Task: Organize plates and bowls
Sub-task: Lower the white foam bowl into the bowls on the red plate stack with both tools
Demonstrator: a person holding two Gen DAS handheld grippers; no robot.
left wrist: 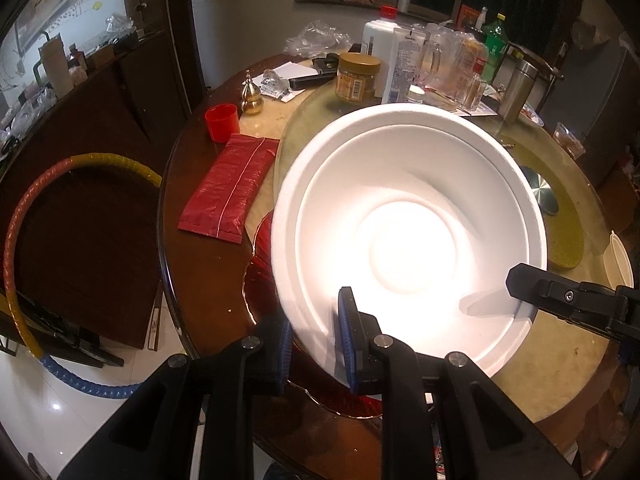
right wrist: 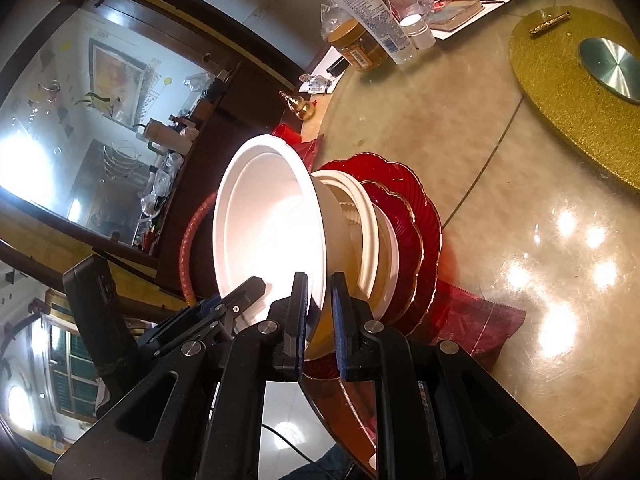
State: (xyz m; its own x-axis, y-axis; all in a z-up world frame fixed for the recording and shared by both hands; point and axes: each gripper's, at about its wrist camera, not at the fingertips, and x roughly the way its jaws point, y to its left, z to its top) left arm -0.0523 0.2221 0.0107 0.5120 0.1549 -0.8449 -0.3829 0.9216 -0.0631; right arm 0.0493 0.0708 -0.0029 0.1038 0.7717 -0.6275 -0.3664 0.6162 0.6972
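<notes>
Both claws pinch the white bowl's (left wrist: 408, 240) rim: left claw (left wrist: 316, 344), right claw (right wrist: 320, 320). Below it sit red plates (right wrist: 420, 216) on the glossy round worktop (right wrist: 520, 260), then clutter, dark cabinets (left wrist: 132, 68) beyond.

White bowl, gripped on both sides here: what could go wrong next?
1. The bowl is pinched only at its thin rim by the left tool and right tool; uneven pull could buckle it or let it slip.
2. It sits tilted over the stack on the red plates, so lowering it crooked could jam it or shift the stack, which lies near the table edge.
</notes>
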